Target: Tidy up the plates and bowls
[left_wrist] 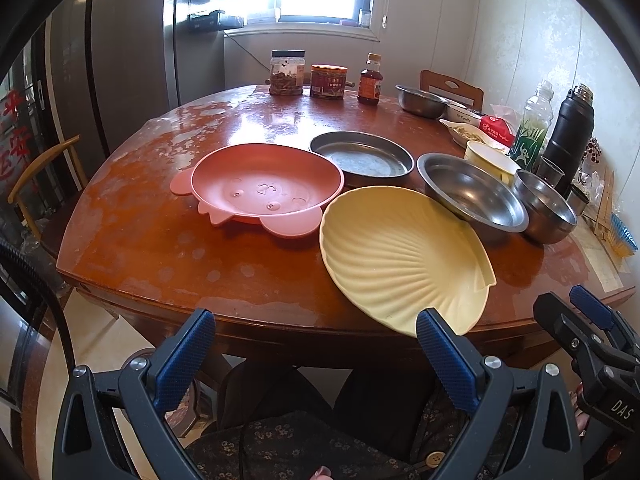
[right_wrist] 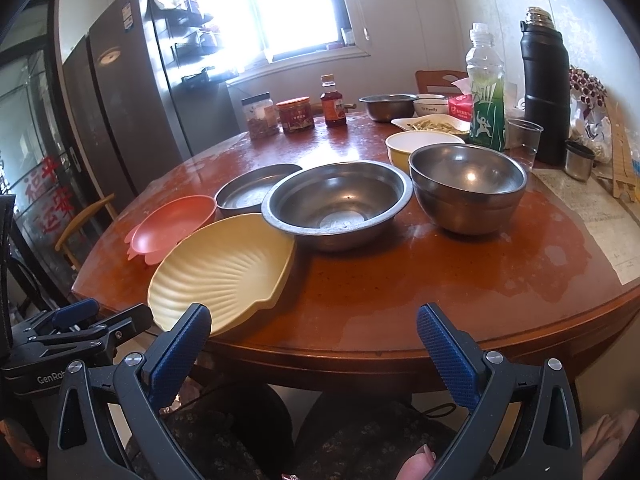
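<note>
**Dishes Wait on a Round Table as Both Grippers Hang Back**

A yellow shell-shaped plate [left_wrist: 404, 256] lies at the near edge of the round wooden table [left_wrist: 160, 232], overhanging it just ahead of the left gripper [left_wrist: 316, 354], whose jaws stand apart and empty. The right gripper [right_wrist: 314, 350], also spread wide, hovers off the table's edge, the plate ahead to its left. Behind sit a pink animal-shaped plate [left_wrist: 264, 190], a shallow steel pan [left_wrist: 362, 154], a wide steel bowl [right_wrist: 338, 202] and a deep steel bowl [right_wrist: 468, 186].
</note>
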Available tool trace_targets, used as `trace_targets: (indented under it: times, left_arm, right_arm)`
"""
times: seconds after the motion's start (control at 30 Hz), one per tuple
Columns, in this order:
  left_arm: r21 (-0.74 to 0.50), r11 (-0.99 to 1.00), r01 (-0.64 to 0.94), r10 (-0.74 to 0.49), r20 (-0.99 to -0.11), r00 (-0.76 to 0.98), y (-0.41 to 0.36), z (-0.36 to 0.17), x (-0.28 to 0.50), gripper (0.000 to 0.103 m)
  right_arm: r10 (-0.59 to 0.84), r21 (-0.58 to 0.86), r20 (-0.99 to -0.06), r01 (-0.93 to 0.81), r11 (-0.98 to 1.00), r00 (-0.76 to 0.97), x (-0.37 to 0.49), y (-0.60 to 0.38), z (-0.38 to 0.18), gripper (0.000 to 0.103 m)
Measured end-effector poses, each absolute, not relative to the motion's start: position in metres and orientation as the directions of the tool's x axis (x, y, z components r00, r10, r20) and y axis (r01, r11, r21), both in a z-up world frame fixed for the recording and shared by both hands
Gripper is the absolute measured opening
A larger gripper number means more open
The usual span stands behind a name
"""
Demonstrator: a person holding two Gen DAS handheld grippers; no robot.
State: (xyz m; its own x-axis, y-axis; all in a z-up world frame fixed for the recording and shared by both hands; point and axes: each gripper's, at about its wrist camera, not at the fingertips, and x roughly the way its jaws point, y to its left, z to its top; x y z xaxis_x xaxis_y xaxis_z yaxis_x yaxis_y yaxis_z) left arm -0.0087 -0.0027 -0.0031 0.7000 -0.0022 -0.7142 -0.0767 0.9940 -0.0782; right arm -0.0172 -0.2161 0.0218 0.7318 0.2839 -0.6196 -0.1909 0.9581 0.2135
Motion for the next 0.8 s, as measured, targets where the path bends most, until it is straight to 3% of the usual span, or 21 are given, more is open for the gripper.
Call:
trace_targets:
  times: [0.8]
  left_arm:
    - [-0.075,0.994,-0.077,0.001,-0.710,0.704,-0.0053,0.0014,-0.0123,0.101]
  right_arm:
    - [0.286,0.215,-0.625,-0.192,0.957,0.726,-0.0162,-0.2160,0.0222,0.103]
